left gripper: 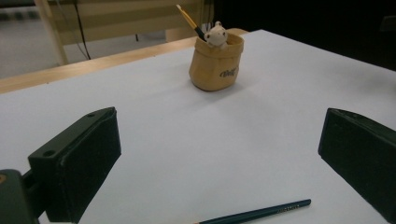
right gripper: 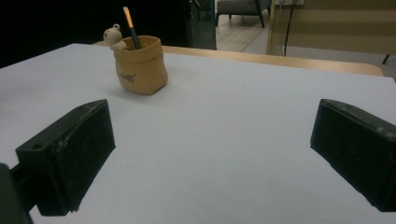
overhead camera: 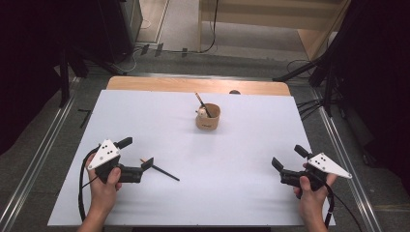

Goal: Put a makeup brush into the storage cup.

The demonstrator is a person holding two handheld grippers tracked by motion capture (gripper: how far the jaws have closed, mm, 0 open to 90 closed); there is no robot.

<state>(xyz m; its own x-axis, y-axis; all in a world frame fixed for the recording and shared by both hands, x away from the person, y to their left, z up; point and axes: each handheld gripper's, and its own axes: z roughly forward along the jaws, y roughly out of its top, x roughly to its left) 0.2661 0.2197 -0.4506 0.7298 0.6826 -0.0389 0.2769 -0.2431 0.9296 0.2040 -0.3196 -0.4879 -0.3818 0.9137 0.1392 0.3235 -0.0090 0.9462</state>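
Dark teal pencil (left gripper: 261,213) flat on white table (overhead camera: 241,193), slim, between wide-spread left tool (overhead camera: 136,155) jaws; right tool (overhead camera: 286,155) wide.

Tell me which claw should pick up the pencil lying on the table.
Left. The left claw is open right beside the loose pencil, which lies between its jaws in the left gripper view. The right claw, also open, is far across the table.

Matt white tabletop (overhead camera: 241,159) — smooth; wooden pencil (left gripper: 261,212), glossy dark paint; jaws matt black plastic — scuffed.
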